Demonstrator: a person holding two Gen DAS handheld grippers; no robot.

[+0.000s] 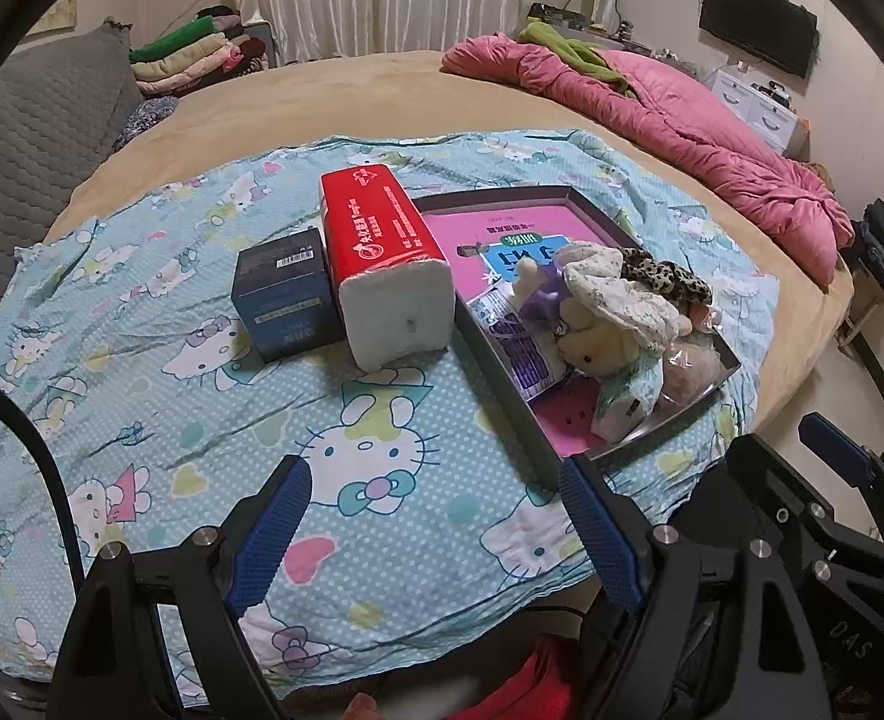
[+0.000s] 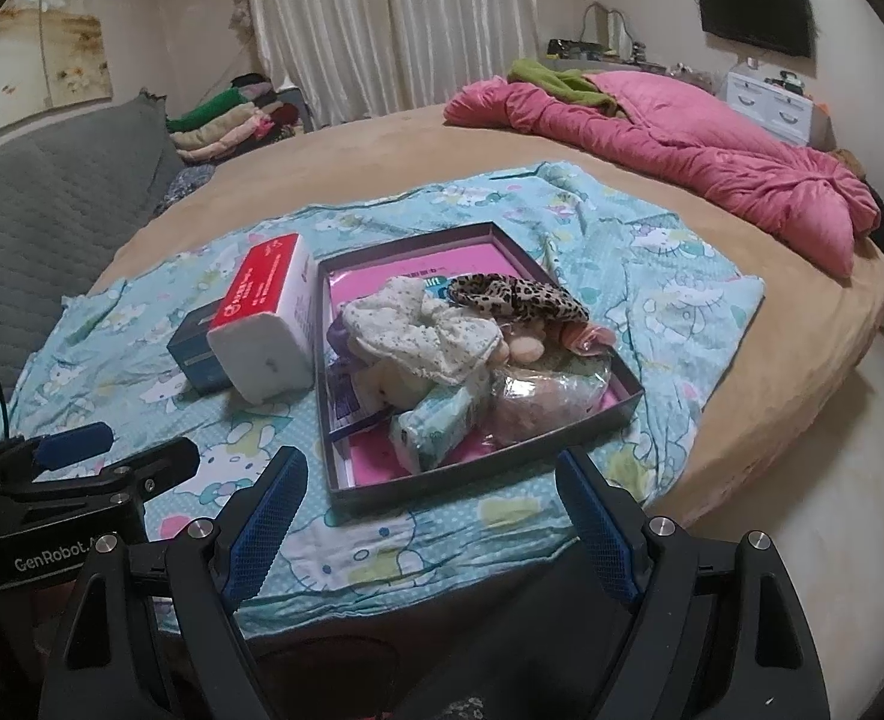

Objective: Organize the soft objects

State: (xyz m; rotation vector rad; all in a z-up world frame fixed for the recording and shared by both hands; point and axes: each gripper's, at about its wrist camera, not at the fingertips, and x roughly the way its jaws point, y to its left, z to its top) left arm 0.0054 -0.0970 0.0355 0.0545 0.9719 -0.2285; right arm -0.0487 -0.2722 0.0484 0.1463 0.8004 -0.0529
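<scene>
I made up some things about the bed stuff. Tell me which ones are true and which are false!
1. Both grippers are open and empty. True: the left gripper and right gripper hold nothing.
2. The red tissue pack lies inside the tray. False: it lies beside the tray, on the cat-print cloth.
3. The leopard-print scrunchie is in the tray. True.
4. The dark blue box sits on top of the tissue pack. False: it stands next to it on the cloth.
5. The pink quilt covers the tray. False: it lies apart, far across the bed.
</scene>
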